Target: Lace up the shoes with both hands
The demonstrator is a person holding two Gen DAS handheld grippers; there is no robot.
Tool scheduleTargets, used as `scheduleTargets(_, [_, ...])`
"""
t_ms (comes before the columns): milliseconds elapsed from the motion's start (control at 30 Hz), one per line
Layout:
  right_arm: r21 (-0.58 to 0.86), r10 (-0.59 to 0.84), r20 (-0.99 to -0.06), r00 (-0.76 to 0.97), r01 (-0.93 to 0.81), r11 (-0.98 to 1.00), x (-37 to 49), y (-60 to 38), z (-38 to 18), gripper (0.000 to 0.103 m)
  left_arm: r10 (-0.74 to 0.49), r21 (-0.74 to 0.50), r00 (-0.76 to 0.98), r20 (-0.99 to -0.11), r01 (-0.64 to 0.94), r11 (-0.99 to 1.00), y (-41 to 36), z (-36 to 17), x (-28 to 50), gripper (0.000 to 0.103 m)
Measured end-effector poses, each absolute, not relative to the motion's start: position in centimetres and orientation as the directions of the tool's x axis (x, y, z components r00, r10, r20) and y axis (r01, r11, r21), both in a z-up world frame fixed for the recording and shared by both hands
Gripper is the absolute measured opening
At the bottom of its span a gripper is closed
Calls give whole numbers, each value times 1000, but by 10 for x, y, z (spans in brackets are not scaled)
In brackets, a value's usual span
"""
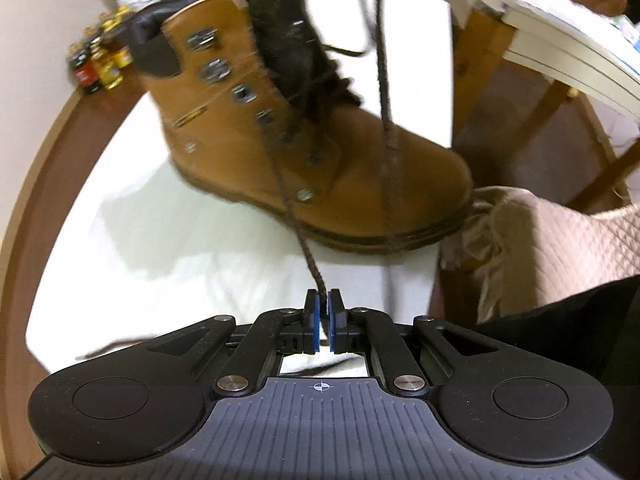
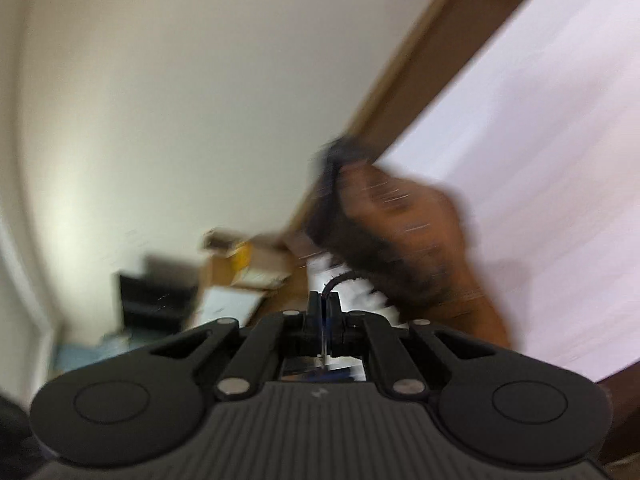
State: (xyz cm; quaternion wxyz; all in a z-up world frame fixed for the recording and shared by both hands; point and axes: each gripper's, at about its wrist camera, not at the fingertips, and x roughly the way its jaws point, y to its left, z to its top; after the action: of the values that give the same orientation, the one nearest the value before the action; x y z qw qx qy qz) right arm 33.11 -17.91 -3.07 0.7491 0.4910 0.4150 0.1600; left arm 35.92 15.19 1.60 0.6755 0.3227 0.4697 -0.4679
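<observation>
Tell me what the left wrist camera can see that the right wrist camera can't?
Only the left wrist view shows the tan boot's metal eyelets sharply, small bottles by the wall, a quilted pink cloth, and the left gripper with a brown lace running between its pads.

Only the right wrist view shows the right gripper shut on a dark lace end, plus blurred boxes on the floor.

Both show the boot, blurred in the right view, on the white surface.
</observation>
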Motion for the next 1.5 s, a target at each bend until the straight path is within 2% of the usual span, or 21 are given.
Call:
scheduleTargets(167, [840, 529, -530, 663, 327, 432, 309, -206, -75, 2, -294, 31, 166, -941, 909, 415, 171, 17, 362, 8])
scheduleTargets(367, [806, 460, -588, 665, 435, 402, 288, -218, -104, 3, -376, 9, 152, -914, 935, 355, 156, 21, 348, 9])
scheduleTargets(500, [786, 410, -611, 677, 459, 414, 283, -226, -105, 3, -432, -41, 92, -897, 956, 289, 140, 17, 336, 10])
scheduleTargets(533, [785, 403, -612, 681, 461, 414, 280, -228, -105, 3, -443, -63, 63, -894, 962, 265, 135, 14, 332, 14])
scheduleTargets(833, [760, 363, -638, 680, 479, 439, 271, -241, -108, 3, -327, 81, 146, -934, 976, 203, 106, -33, 320, 14])
scheduleTargets(1333, [736, 346, -664, 662, 500, 456, 289, -240, -121, 4, -365, 151, 171, -915, 985, 82, 94, -41, 314, 13])
scheduleTargets(1400, [736, 340, -665, 665, 505, 451, 287, -242, -120, 8, -370, 117, 143, -918, 989, 93, 94, -44, 316, 5])
scheduleTargets(1500, [723, 328, -680, 655, 526, 448, 286, -242, -120, 18, -372, 70, 108, -922, 991, 114, 92, -42, 319, 2])
